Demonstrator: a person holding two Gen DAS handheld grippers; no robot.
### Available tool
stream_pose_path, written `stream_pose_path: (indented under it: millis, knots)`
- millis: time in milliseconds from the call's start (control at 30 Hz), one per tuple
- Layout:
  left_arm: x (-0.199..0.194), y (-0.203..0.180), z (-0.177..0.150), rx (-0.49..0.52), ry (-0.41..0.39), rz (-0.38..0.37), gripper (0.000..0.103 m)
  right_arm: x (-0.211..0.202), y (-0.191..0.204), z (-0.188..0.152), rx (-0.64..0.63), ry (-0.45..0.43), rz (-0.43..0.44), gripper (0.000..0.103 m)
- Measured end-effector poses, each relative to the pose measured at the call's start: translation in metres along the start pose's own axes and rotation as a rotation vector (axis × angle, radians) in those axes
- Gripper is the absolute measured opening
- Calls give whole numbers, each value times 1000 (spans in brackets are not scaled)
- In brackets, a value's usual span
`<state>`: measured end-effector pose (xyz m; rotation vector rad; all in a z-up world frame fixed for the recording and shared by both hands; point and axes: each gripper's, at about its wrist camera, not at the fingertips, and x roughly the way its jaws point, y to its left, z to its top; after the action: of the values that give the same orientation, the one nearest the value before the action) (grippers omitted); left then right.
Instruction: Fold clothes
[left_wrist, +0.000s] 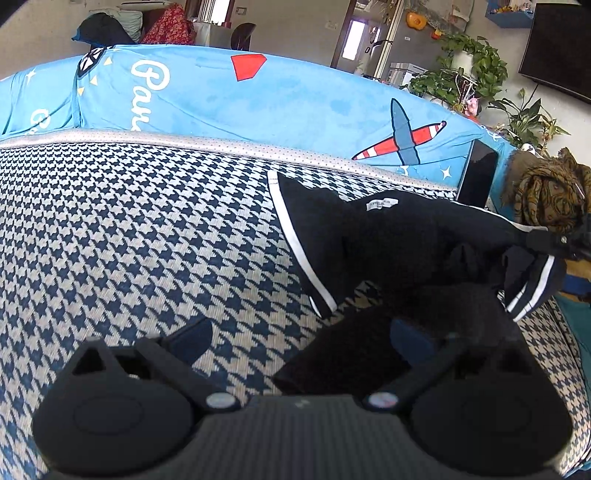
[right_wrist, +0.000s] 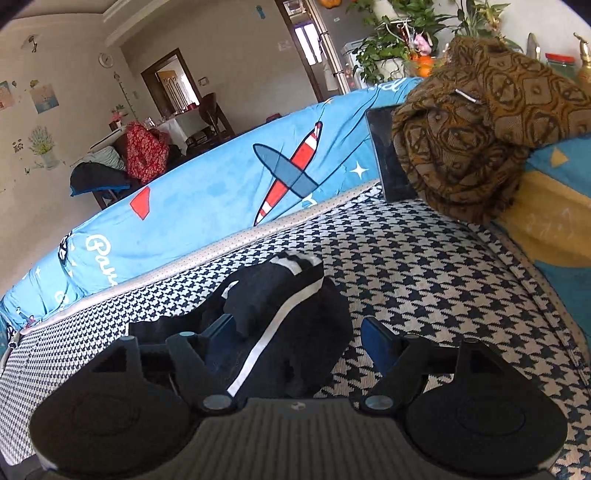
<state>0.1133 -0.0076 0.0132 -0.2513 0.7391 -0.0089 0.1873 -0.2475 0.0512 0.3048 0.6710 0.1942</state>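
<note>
A black garment (left_wrist: 388, 236) with white stripes lies bunched on the houndstooth sofa seat (left_wrist: 129, 240), toward its right side. My left gripper (left_wrist: 301, 338) hovers open over the seat, and a dark fold of the garment reaches in beside its right finger (left_wrist: 410, 336). In the right wrist view the garment (right_wrist: 280, 295) is heaped between the wide-apart fingers of my right gripper (right_wrist: 299, 334), whose pads do not press on it. That right gripper (left_wrist: 554, 242) also shows at the garment's far right end in the left wrist view.
A blue blanket (left_wrist: 258, 103) with a plane print covers the sofa back. A brown patterned cloth (right_wrist: 480, 122) is heaped on the right armrest, and a dark tablet (right_wrist: 388, 155) leans next to it. Bare seat (right_wrist: 461, 277) lies right of the garment. Potted plants (left_wrist: 465, 74) stand behind the sofa.
</note>
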Motion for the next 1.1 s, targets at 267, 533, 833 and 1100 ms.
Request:
stream_pose_path:
  millis: [267,533,833,1100]
  knots:
    - [43,-6,20,-38,14,-70,103,40,-2,-11,5,114,-23,81]
    - [83,-14,37,-85,25,-125,103,70,9,-20,-33,144,-41,80]
    - [93,-17,44,-18,12,-147,87,97,45,-42,-193,148,-75,43]
    - [63,-9,52,45,-64,-147,70,100,64,-44,-175,158,51,35]
